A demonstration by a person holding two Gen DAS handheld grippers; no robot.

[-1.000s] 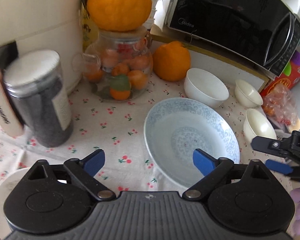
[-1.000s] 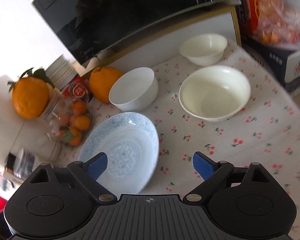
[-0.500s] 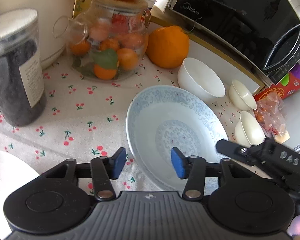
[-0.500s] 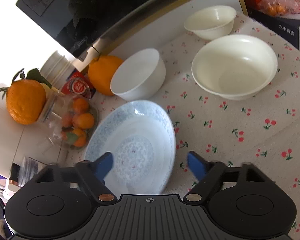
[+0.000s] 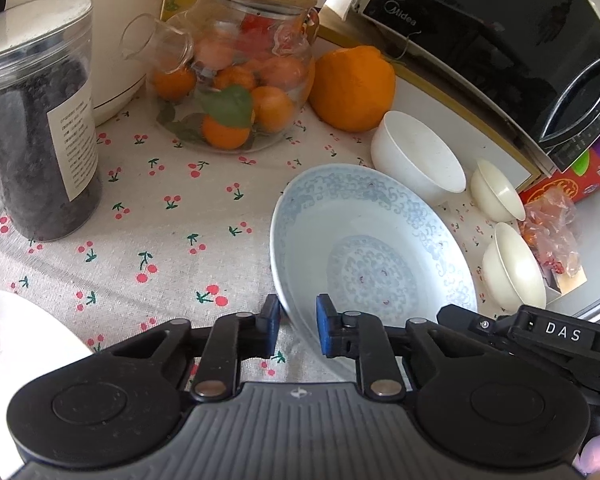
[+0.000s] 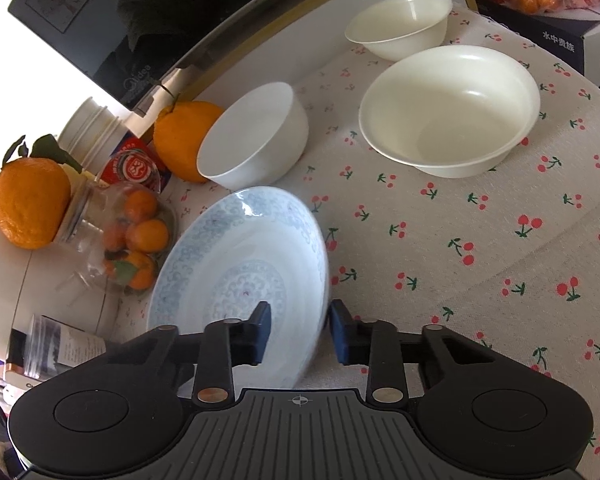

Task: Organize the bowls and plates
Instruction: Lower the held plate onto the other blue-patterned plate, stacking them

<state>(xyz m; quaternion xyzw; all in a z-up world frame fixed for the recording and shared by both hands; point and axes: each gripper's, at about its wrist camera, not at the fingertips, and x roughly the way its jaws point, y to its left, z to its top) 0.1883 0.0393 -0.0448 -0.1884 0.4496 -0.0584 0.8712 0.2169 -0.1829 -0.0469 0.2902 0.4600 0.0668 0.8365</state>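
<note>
Left hand-held gripper [image 5: 296, 330] nearly pinches the plate [image 5: 374, 256] rim at centre frame on the bench [image 5: 160, 240]; right hand-held gripper [image 6: 298, 332] straddles the opposite rim, not clamped. I'd close both evenly before lifting level.

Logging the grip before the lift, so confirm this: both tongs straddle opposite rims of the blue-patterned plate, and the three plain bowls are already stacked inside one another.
One thing is wrong: the bowls are not stacked. The right wrist view shows the white bowl, large cream bowl and small cream bowl standing apart on the tablecloth. The left tongs and right tongs do straddle the blue-patterned plate.
</note>
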